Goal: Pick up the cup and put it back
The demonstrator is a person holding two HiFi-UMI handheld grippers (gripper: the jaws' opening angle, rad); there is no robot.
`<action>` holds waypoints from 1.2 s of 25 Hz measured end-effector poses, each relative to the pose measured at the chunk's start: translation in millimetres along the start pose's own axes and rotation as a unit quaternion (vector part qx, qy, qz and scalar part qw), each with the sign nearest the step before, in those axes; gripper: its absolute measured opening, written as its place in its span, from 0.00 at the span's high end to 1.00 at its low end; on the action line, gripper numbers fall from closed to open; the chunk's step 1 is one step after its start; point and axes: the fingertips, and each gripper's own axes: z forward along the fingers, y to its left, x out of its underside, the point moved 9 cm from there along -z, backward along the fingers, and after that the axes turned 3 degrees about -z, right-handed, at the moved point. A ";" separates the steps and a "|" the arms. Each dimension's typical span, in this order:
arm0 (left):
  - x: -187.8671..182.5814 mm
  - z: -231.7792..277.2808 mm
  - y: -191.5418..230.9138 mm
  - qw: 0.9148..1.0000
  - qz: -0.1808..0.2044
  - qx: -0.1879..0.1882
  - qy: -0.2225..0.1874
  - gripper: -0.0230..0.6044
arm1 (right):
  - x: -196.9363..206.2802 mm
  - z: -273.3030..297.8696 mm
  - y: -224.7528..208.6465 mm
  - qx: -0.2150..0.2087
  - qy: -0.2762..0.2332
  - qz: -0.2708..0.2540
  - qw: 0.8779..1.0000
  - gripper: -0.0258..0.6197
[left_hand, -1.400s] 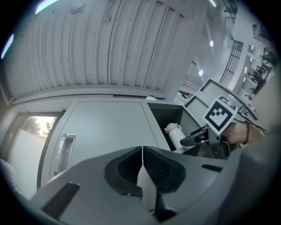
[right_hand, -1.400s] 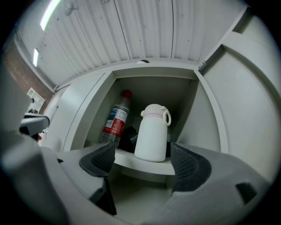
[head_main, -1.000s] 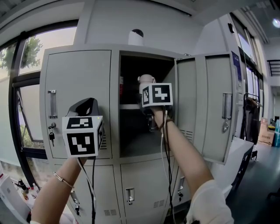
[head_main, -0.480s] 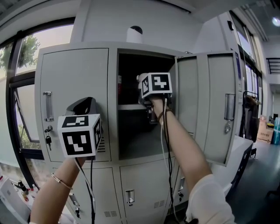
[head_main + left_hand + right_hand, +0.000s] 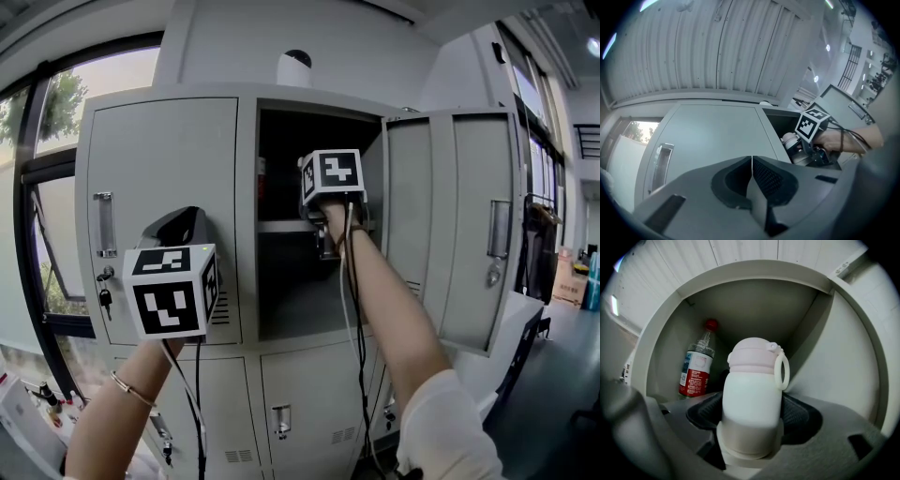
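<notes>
The right gripper [image 5: 752, 405] reaches into the open compartment [image 5: 291, 281] of the grey locker [image 5: 309, 384], level with the compartment's shelf [image 5: 279, 227]. Only the right gripper view shows the load. A white cup [image 5: 752, 390] with a pale pink lid and a loop handle stands upright between the jaws, which have just been closing, and their dark pads lie against its two sides. At the compartment's back left, behind the cup, stands a clear bottle [image 5: 696, 367] with a red cap and a red label.

In the head view the hand and the marker cube [image 5: 332, 175] cover the cup.

The left gripper [image 5: 752, 161] is outside the compartment, before the closed door [image 5: 164, 206] to its left. Its jaws are pressed together with nothing between them. Its view catches the cup's pale top beside the right cube.
</notes>
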 end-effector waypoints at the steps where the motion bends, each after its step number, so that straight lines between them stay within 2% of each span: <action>1: 1.0 0.2 0.9 1.000 -0.002 0.000 0.002 0.95 | -0.2 0.6 0.0 0.003 0.003 -0.001 1.000 0.42; 10: 8.9 -1.8 1.9 1.000 -0.011 0.002 0.013 0.95 | 1.2 -4.3 1.4 0.018 -0.016 0.005 1.000 0.43; 17: 9.5 -5.2 0.8 1.000 -0.014 0.004 0.016 0.95 | 0.0 -14.5 6.4 -0.007 -0.041 0.008 0.999 0.43; 24: 13.4 -12.6 -5.4 0.999 -0.038 0.017 0.013 0.95 | -2.8 -39.9 14.3 -0.022 -0.072 0.013 0.997 0.43; 30: 20.9 -23.0 -11.2 0.997 -0.065 0.041 0.010 0.95 | -0.3 -75.7 17.5 -0.011 -0.090 0.011 0.996 0.43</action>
